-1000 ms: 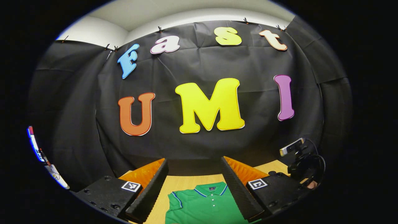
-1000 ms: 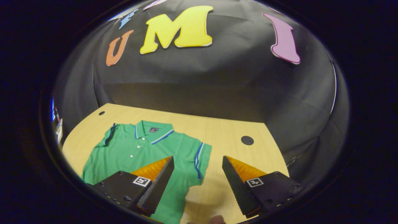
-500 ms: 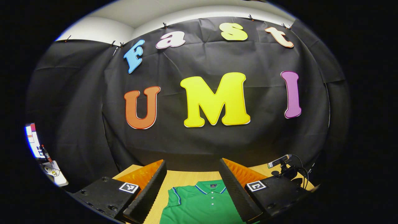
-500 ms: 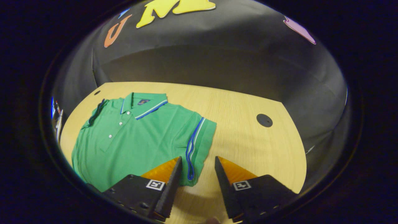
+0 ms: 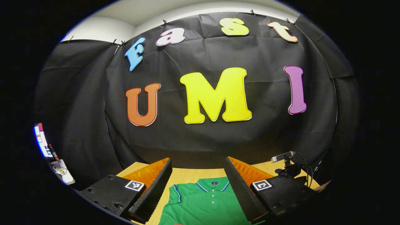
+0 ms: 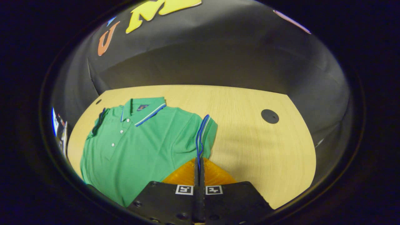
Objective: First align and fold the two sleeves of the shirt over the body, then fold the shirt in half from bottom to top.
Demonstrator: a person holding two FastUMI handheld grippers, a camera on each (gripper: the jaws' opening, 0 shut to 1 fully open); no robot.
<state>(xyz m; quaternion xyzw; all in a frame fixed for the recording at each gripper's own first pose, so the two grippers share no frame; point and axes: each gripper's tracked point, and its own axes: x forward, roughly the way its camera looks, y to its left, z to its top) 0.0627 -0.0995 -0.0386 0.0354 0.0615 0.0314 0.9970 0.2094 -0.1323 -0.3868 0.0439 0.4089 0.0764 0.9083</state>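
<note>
Sleeve-fold step: right gripper point(image 6: 198, 162) fingers clamped on shirt point(image 6: 140, 140) sleeve cuff point(image 6: 201, 137), next carry it over the body toward the collar point(image 6: 142, 109); left gripper point(image 5: 198, 187) fingers apart above the shirt.

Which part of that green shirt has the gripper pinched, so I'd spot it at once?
Start at the pale wooden table, where the green polo shirt lies flat. Follow its collar across to the short sleeve nearest the round black hole. The right gripper is shut on its blue-striped cuff.
</note>
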